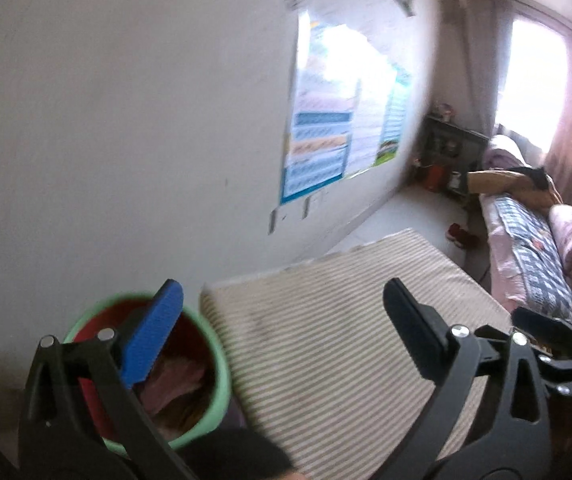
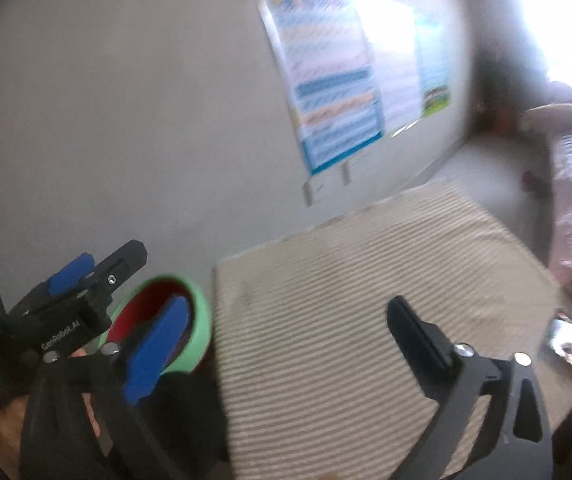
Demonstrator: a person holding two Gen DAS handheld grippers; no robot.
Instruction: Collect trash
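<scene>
A green-rimmed bin (image 1: 221, 376) with a red liner stands against the wall at lower left, and crumpled pinkish and brown trash (image 1: 173, 384) lies inside it. My left gripper (image 1: 286, 328) hangs above the striped mat with its jaws wide apart and nothing between them; its blue pad (image 1: 151, 340) overlaps the bin's mouth in the picture. In the right wrist view the same bin (image 2: 201, 320) shows at lower left. My right gripper (image 2: 286, 344) is open and empty over the mat. The left gripper (image 2: 85, 280) appears there too, above the bin.
A beige striped mat (image 1: 346, 320) covers the floor beside the bin. A poster (image 1: 334, 128) hangs on the grey wall. A bed with patterned bedding (image 1: 534, 256) runs along the right, red shoes (image 1: 460, 234) lie on the floor, and a dark shelf (image 1: 450, 152) stands in the far corner.
</scene>
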